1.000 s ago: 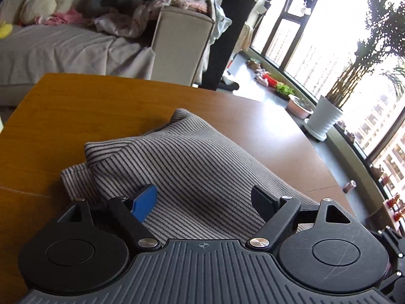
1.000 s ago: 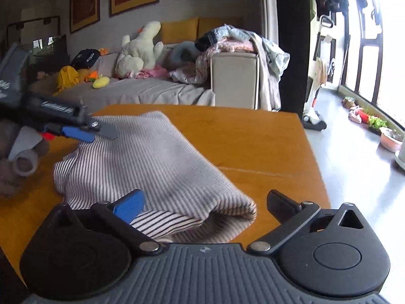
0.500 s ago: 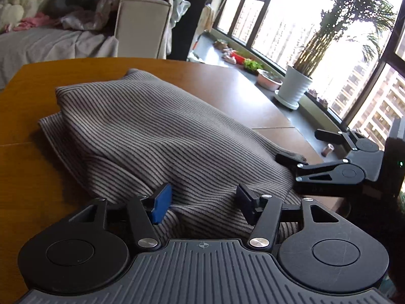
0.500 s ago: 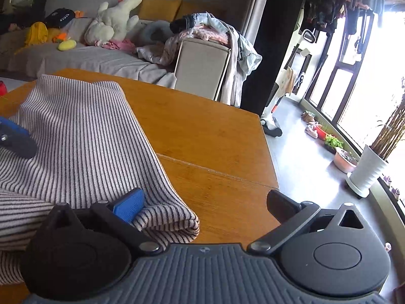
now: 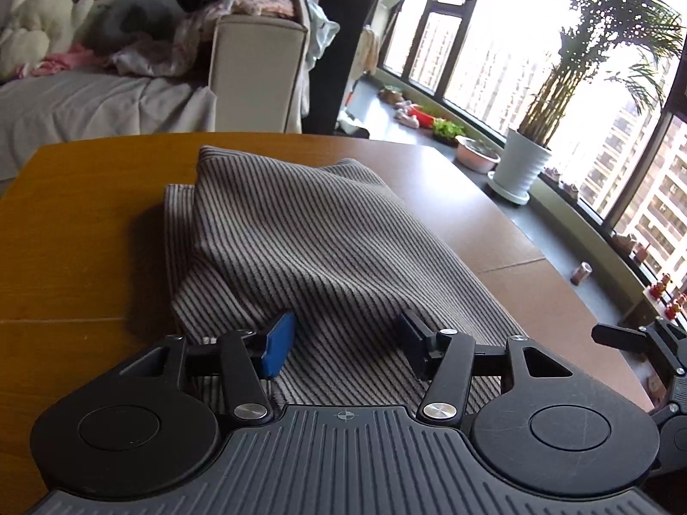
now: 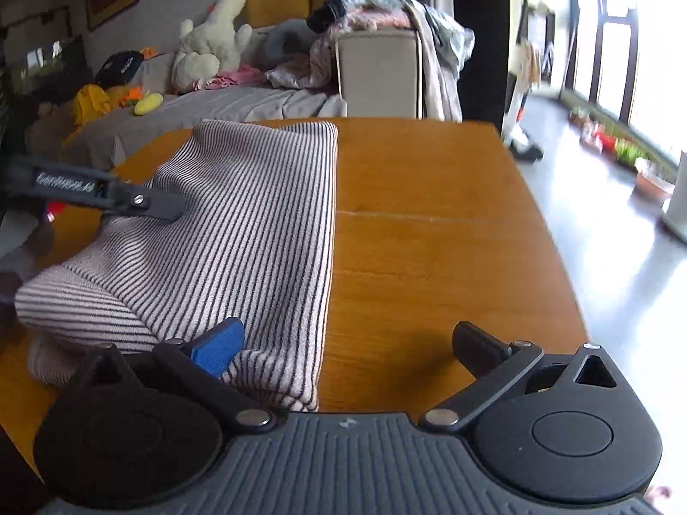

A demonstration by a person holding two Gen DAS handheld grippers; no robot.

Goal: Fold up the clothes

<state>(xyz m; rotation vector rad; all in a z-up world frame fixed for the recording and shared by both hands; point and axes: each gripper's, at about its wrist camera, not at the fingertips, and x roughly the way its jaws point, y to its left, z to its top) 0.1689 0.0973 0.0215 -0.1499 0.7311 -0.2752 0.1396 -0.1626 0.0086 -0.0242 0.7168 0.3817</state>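
Wooden table (image 5: 86,223): both grippers angled down over striped garment (image 5: 309,240).

one striped garment (image 5: 309,249) - one wooden table (image 5: 77,231); two grippers - left (image 5: 343,343), right (image 6: 352,347)

Left claw (image 5: 348,339) angled downward, jaws partly apart, fabric bunched between its fingers, right claw (image 6: 348,343) angled downward, jaws spread wide

A grey-covered sofa (image 6: 240,105) sits at twelve o'clock beyond the orange wooden worktop (image 6: 429,231), a cream plush rabbit (image 6: 210,49) on it. A white-potted palm (image 5: 521,167) stands at two o'clock by the window.
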